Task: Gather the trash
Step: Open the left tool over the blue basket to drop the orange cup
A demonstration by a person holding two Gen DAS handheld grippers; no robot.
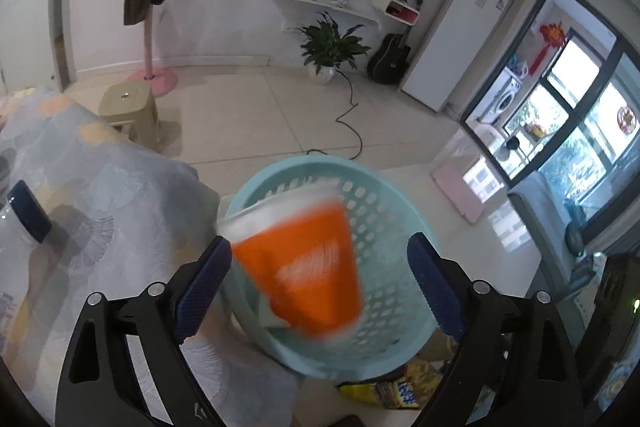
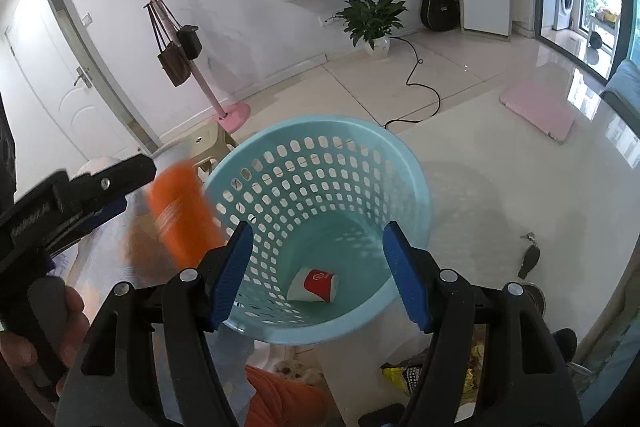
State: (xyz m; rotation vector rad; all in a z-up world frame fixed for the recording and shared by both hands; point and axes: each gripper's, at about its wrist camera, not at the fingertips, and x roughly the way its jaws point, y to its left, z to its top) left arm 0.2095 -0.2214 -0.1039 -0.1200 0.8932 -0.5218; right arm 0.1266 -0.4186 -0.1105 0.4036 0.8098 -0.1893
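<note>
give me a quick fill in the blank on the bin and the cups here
1. The orange cup sits between the open fingers of the ____ gripper.
2. The bin is light ____ with holes in its wall.
3. A ____ and white cup lies at the bottom of the bin.
4. The right gripper holds ____.

Missing words: left; blue; red; nothing

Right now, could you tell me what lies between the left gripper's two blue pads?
A blurred orange cup lies between the left gripper's pads, apart from the right-hand one, over the blue basket; the left wrist view shows it.
</note>
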